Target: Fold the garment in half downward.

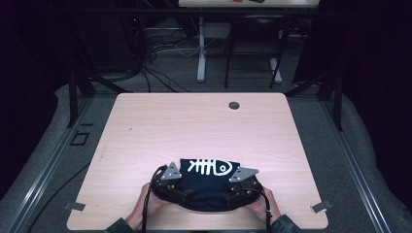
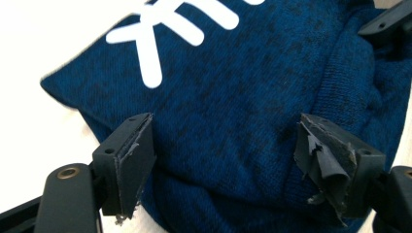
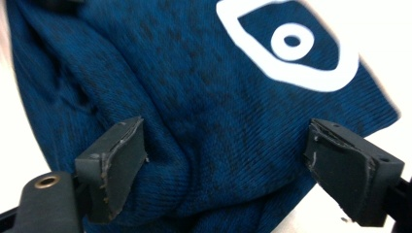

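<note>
We hold both tongs, left (image 1: 171, 180) and right (image 1: 241, 182), released over the folded dark-blue knitted garment with white fishbone print (image 1: 206, 180) at the near edge of the light wooden surface (image 1: 194, 126); next, probably clench on its folds.

Table (image 1: 145, 121) w/ grommet hole (image 1: 234, 105); chair (image 1: 252, 43) & desk leg (image 1: 201, 48) behind

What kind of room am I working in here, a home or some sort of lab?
Most likely a lab or recording workspace, not a home: a bare wooden table hemmed by a black metal frame, loose cables on the floor behind, and another desk's legs beyond. A folded blue sweater lies on it.
</note>
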